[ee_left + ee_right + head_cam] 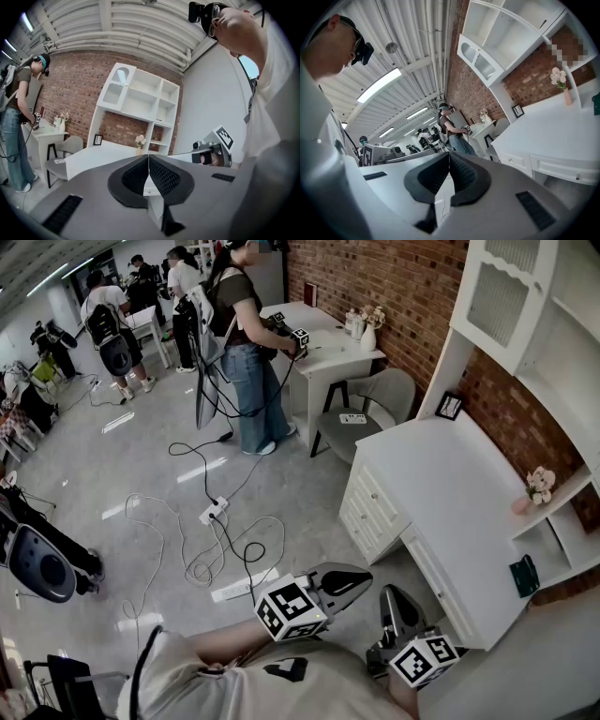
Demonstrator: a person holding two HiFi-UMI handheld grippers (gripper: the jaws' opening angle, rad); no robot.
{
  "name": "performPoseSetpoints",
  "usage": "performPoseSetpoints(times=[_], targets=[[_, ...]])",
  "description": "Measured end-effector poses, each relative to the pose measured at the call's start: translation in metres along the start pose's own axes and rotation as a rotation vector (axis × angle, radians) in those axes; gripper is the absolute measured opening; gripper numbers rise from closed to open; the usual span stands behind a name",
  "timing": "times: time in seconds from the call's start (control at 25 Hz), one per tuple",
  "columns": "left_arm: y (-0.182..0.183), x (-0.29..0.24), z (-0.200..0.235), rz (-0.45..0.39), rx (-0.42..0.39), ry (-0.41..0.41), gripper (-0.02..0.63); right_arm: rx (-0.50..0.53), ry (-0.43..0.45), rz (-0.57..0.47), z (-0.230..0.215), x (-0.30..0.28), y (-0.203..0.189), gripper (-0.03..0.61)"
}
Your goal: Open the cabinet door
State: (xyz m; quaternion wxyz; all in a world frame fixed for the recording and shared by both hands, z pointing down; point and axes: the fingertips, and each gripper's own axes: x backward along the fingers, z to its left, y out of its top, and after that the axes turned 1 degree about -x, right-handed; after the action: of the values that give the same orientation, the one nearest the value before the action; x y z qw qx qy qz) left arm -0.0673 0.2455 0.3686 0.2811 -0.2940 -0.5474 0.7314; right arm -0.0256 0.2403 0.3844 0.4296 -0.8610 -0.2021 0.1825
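Jaws pressed together and empty on left gripper (148, 164), same on right gripper (449, 161). Both held low, just short of white tabletop (441, 493). Cabinet door (502, 298) high above tabletop, well apart from both.

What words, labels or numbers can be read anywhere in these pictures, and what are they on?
No readable words or numbers in any view.
Left marker cube: black-and-white square patterns only, no letters.
Right marker cube: the same, patterns only.
Small frame on the white desk: too small to read.
Card on the chair seat: too small to read.
Dark green item on the shelf: no legible print.
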Motion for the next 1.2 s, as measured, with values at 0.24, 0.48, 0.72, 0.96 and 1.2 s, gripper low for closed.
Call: performPoseSetpoints(times=[0.24,0.48,0.72,0.96,1.2], targets=[[0.001,0.021,-0.001,-0.01,-0.003,0.021,0.018,0.05,0.028,0.014,0.024,-0.011,-0.005,0.027],[0.004,0.021,-0.011,-0.011,-0.031,0.038,0.018,0.032,0.036,-0.004,0.023,-0.008,-0.003,0.028],[0.004,0.006,-0.02,0.004,-0.05,0.044,0.018,0.021,0.056,0.015,0.015,0.001,-0.002,0.028],[0.002,-0.013,-0.042,0.016,-0.065,0.013,0.018,0.033,0.038,0.009,0.003,0.025,0.001,0.028],[0.002,-0.041,-0.057,-0.002,-0.091,0.026,0.018,0.031,0.006,-0.019,-0.026,0.054,0.007,0.028]])
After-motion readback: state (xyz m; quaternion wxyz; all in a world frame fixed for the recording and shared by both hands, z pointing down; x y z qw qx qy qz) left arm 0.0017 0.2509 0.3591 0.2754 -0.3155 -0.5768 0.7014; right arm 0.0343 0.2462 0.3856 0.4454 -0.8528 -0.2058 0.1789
